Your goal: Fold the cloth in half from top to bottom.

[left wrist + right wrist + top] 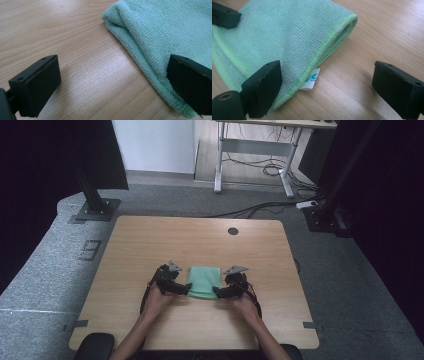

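A folded mint-green microfibre cloth (204, 281) lies flat near the middle of the wooden table (150, 245). My left gripper (186, 289) is at the cloth's near left corner, open, with one jaw over the cloth (160, 32) edge and the other over bare wood. My right gripper (217, 292) is at the near right corner, open too, straddling the stitched edge of the cloth (287, 37) where a small white label (311, 79) sticks out. The tip of the left gripper's jaw shows at the top left of the right gripper view.
A round cable hole (233, 231) sits near the table's far edge. Black frame posts (92, 195) stand on the grey floor at both far corners. A desk frame (255, 155) and loose cables (270, 207) lie beyond the table.
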Tool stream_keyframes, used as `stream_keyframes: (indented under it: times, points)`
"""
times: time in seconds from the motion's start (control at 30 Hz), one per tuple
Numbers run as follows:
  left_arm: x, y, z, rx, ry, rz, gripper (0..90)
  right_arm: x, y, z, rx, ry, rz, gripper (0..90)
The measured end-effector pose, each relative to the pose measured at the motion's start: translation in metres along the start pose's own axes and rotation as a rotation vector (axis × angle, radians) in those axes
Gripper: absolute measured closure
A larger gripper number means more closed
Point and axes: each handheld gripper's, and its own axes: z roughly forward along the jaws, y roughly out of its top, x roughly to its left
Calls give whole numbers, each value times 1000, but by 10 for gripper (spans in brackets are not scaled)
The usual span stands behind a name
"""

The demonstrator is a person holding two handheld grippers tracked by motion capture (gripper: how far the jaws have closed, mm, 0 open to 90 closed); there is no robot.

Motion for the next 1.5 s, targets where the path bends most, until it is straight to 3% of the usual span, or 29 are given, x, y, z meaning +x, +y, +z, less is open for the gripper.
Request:
stream_keyframes:
  times: [0.3, 0.63, 0.73, 0.93, 1.3, 1.5]
  points:
    - [5, 2, 2, 5, -18, -18, 7, -3, 1, 3, -7, 2, 17, 91]
    - [3, 0, -2, -21, -27, 3, 21, -5, 3, 2, -3, 22, 41, 117]
    - [3, 1, -5, -36, -41, -10, 30, -5, 5, -3, -11, 30, 42, 129]
    - [-5, 3, -16, -50, -56, 36, 28, -6, 8, -13, -14, 20, 28, 130]
    - [-10, 2, -36, -50, -98, 62, 13, -8, 6, -33, 0, 64, 1, 128]
    - [-9, -1, -48, -63, -97, 73, 12, -8, 5, -47, -11, 66, -7, 114]
